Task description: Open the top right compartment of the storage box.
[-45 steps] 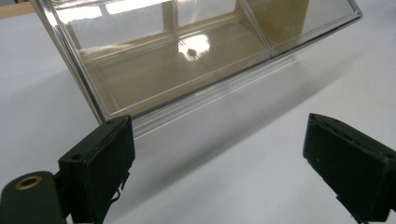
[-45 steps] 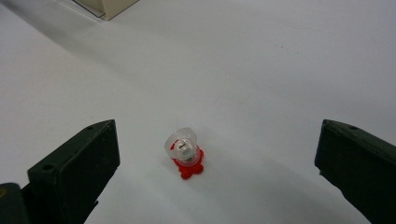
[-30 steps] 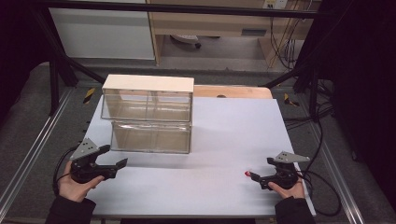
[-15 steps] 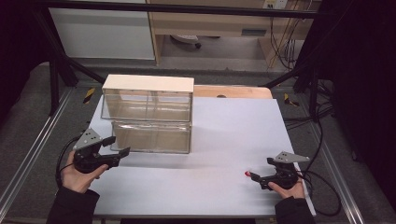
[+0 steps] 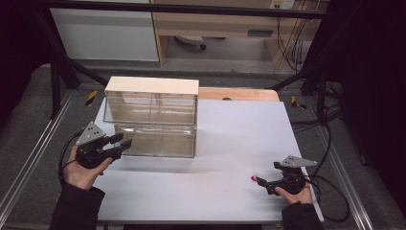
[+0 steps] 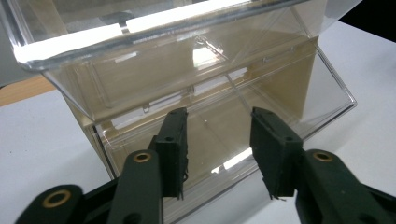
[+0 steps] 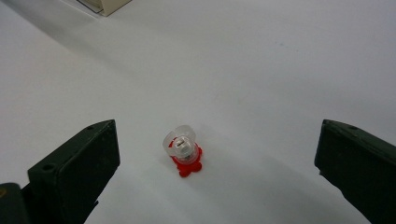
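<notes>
between my left gripper's (image 6: 219,154) jaws shows the lower drawer front of a clear acrylic drawer box (image 5: 152,122), close ahead and just beyond the tips. these jaws have just been closing and now stand partly spread, with nothing pinched; they look not yet on the plastic. to do this well, i judge i should find a lip or handle edge on that drawer front, square the jaws to it, close gently and pull straight out, since smooth acrylic can slip and a skewed pull may drag the whole box across the white table (image 5: 230,143).

my right gripper's (image 7: 217,158) jaws stand wide apart, and midway between them, a little ahead, lies a small ring (image 7: 183,150) with a red base and a clear rounded top, untouched.

the box is glossy, see-through and hard-edged, with a pale wooden-looking top and back. the table surface is matte and plain.
</notes>
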Demonstrator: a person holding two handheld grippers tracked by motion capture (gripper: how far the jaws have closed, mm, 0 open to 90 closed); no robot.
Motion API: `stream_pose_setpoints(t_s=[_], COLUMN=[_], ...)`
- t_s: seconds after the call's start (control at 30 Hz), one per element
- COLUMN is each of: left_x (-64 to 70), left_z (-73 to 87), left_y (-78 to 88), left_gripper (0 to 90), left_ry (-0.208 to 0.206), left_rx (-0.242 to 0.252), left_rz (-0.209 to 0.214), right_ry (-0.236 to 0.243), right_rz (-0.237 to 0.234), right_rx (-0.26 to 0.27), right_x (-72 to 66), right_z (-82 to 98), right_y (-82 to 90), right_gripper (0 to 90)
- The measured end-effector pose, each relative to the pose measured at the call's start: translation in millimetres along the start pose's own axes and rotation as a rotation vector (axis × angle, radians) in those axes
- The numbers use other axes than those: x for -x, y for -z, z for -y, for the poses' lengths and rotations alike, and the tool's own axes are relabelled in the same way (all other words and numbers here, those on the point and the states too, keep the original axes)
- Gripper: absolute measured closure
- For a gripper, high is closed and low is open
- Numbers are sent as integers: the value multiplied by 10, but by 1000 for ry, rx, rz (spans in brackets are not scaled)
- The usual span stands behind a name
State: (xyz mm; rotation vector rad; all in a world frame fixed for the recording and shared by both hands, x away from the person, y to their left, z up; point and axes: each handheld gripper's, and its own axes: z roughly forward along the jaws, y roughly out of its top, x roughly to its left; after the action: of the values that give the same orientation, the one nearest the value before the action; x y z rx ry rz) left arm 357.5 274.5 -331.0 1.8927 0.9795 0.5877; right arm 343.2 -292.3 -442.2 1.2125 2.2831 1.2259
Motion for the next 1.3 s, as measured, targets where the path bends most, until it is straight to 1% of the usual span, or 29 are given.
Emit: stream_pose_setpoints(t_s=[0.2,0.43,0.47,0.57,0.6,0.63,0.77,1.1,1.3], left_x=[5,-5,-7,-12,-13,-15,-21,-32,-36], left_z=[-62,-136,-148,-179,-186,-194,-209,-226,-233], left_y=[-9,-15,-15,-11,-17,-17,-27,-43,-31], left_gripper=[674,778,778,830,830,851,887,896,896], left_ry=[-1,8,8,12,13,10,17,33,37], left_rx=[8,23,25,31,32,34,37,59,80], left_rz=[-6,-15,-15,-21,-18,-25,-20,-16,-22], right_ry=[2,2,2,1,1,3,3,5,6], right_rz=[0,-1,-1,-1,-1,0,1,1,1], right_rx=[0,0,0,-1,-1,-1,-1,-2,-2], right_x=[1,-1,-1,0,0,0,0,0,0], right_z=[0,1,1,1,1,1,1,2,1], right_y=[1,-3,-3,-1,-1,-3,-1,-4,-4], right_gripper=[6,5,5,5,5,5,5,5,5])
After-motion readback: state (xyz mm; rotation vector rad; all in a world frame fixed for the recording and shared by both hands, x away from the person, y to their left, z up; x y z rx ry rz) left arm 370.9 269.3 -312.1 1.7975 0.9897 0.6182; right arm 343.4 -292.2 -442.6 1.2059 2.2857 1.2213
